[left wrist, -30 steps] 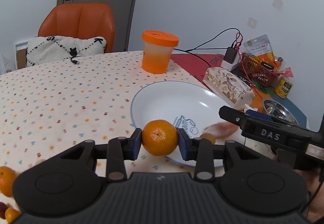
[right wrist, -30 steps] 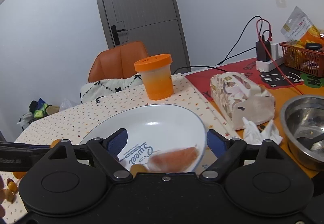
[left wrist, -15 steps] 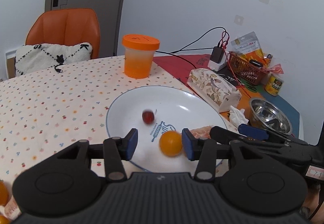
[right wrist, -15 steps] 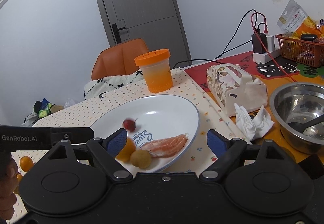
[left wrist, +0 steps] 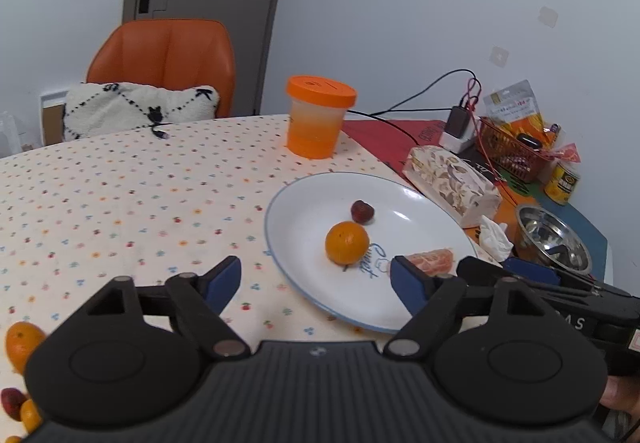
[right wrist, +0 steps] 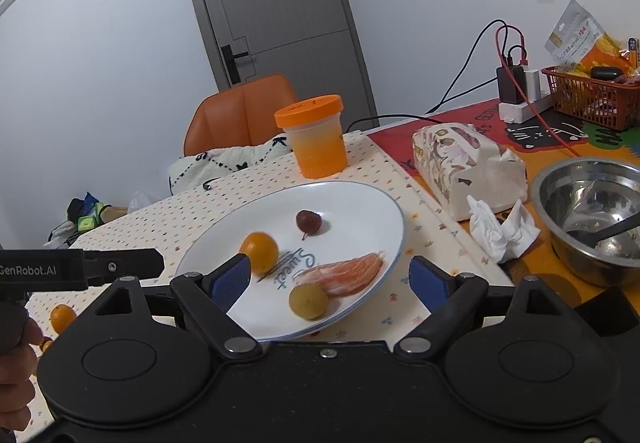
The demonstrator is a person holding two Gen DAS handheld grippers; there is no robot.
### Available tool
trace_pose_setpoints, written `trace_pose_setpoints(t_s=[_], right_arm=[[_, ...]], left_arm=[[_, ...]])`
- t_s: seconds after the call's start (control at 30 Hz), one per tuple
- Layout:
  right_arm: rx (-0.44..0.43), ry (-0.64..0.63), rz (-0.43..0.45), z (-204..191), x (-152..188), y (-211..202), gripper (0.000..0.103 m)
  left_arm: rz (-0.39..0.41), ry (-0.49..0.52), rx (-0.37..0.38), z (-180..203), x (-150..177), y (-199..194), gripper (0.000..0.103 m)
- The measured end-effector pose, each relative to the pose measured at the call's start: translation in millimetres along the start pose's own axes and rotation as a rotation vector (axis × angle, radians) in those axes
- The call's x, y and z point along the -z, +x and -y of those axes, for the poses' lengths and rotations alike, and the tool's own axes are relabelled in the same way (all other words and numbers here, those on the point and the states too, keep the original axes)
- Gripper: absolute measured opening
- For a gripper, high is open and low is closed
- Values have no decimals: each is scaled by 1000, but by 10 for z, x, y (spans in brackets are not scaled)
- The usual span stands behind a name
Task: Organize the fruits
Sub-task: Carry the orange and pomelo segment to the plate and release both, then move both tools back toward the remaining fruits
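Both tongs, left [left wrist: 316, 277] and right [right wrist: 330, 279], stood apart and empty at the near rim of the white plate [right wrist: 360, 199]. On that plate lay 1 yellow-green fruit [right wrist: 308, 301], 1 peeled segment [right wrist: 344, 273], 1 mandarin [left wrist: 346, 242], then 1 dark red fruit [left wrist: 362, 211] farthest back.
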State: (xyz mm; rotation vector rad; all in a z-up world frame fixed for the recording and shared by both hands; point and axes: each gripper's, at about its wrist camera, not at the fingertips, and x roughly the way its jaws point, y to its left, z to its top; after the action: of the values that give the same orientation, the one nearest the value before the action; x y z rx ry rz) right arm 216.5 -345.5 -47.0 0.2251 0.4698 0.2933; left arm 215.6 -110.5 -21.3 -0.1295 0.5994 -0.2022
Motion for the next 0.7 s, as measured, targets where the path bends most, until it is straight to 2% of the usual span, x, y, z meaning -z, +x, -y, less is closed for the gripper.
trace_pose_setpoints(t_s=[0.1, 0.27, 0.43, 0.7], right_arm=[[-3, -6, 8, -62, 14, -50, 92], [-17, 2, -2, -123, 20, -106, 94], [-15, -2, -3, -179, 32, -158, 103], [-26, -6, -20, -306, -1, -280, 103]], left_arm=[[10, 2, -25, -48, 7, -66, 87], [15, -5, -63, -131, 32, -183, 91], [6, -14, -80, -209, 70, -277, 94], [30, -32, -90, -297, 124, -502, 94]])
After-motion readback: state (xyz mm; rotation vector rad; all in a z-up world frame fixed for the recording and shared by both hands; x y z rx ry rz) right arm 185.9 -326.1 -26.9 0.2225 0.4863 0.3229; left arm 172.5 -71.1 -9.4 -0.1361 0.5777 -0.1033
